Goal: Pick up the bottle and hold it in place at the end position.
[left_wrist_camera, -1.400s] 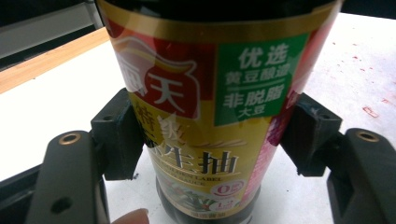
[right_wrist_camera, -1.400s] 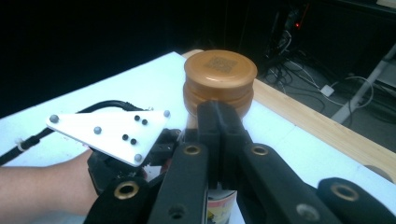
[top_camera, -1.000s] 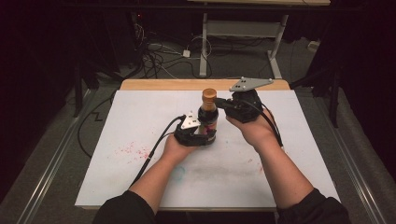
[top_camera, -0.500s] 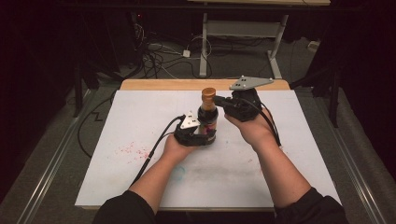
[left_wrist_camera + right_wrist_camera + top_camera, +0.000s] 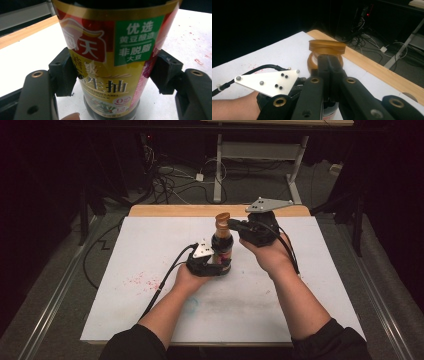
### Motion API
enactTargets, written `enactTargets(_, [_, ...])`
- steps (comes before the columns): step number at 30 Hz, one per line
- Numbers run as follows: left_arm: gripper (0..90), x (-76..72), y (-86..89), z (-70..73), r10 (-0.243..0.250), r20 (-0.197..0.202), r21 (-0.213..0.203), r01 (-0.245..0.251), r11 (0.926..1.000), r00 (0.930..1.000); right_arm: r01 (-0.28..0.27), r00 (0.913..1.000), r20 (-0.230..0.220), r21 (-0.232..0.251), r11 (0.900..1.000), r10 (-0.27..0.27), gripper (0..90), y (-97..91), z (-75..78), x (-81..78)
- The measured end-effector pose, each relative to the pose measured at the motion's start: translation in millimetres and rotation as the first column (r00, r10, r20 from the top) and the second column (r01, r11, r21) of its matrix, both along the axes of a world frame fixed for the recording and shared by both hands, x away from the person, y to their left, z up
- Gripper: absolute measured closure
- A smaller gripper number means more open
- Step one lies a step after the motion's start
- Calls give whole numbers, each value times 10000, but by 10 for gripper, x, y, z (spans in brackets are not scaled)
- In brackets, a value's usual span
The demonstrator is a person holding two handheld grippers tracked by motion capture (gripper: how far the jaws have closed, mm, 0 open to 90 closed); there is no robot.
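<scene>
A dark soy sauce bottle [image 5: 221,247] with a red, yellow and green label [image 5: 110,62] stands upright on the white table top [image 5: 150,320]. My left gripper [image 5: 220,265] is shut on its lower body, a pad pressing each side [image 5: 62,72]. The amber cap [image 5: 222,218] sits on the neck, its lid [image 5: 327,46] raised above the ring. My right gripper [image 5: 232,224] comes in from the right at cap height. Its jaws are shut together, tips [image 5: 329,58] right under the lid. Whether they pinch part of the cap is hidden.
Red stains [image 5: 142,280] mark the white top left of my left hand. A wooden strip [image 5: 170,210] edges the far side. Beyond it, cables [image 5: 170,180] lie on the floor beside a white desk frame [image 5: 220,165]. A metal rail [image 5: 55,295] runs along the left.
The right gripper has risen very slightly at the cap. The bottle and the left gripper have stayed where they were.
</scene>
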State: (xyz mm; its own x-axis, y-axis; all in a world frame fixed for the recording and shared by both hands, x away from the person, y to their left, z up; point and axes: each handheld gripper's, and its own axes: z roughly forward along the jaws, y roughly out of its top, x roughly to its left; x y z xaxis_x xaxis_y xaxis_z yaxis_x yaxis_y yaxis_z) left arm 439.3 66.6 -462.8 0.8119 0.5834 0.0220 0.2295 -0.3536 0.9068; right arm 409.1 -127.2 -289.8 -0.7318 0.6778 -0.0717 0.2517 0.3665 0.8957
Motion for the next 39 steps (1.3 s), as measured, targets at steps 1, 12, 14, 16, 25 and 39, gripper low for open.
enactTargets(1, [294, 1, 1, -1, -4, 2, -2, 4, 10000, 10000, -18, 10000, 14, -4, 10000, 18, 900, 4, 5, 4])
enactTargets(12, [292, 2, 5, -6, -2, -1, -53, 2, 10000, 10000, -21, 10000, 92, 155, 9999, 20, 900, 28, 46, 38])
enactTargets(14, [291, 2, 6, -6, -5, -9, -46, 5, 10000, 10000, -28, 9999, 99, 188, 9998, 26, 900, 32, 55, 40])
enactTargets(16, [291, 2, 5, -7, 0, 5, -63, 0, 10000, 10000, -27, 9999, 119, 206, 9998, 25, 900, 32, 58, 43])
enactTargets(25, [291, -9, -1, -9, -3, 80, -15, 3, 10000, 10000, -64, 9997, 234, 326, 9994, 56, 900, 94, 92, 80])
enactTargets(39, [290, -15, 0, -14, 2, 96, -57, -2, 10000, 10000, -119, 9995, 303, 373, 9992, 108, 900, 240, 128, 202])
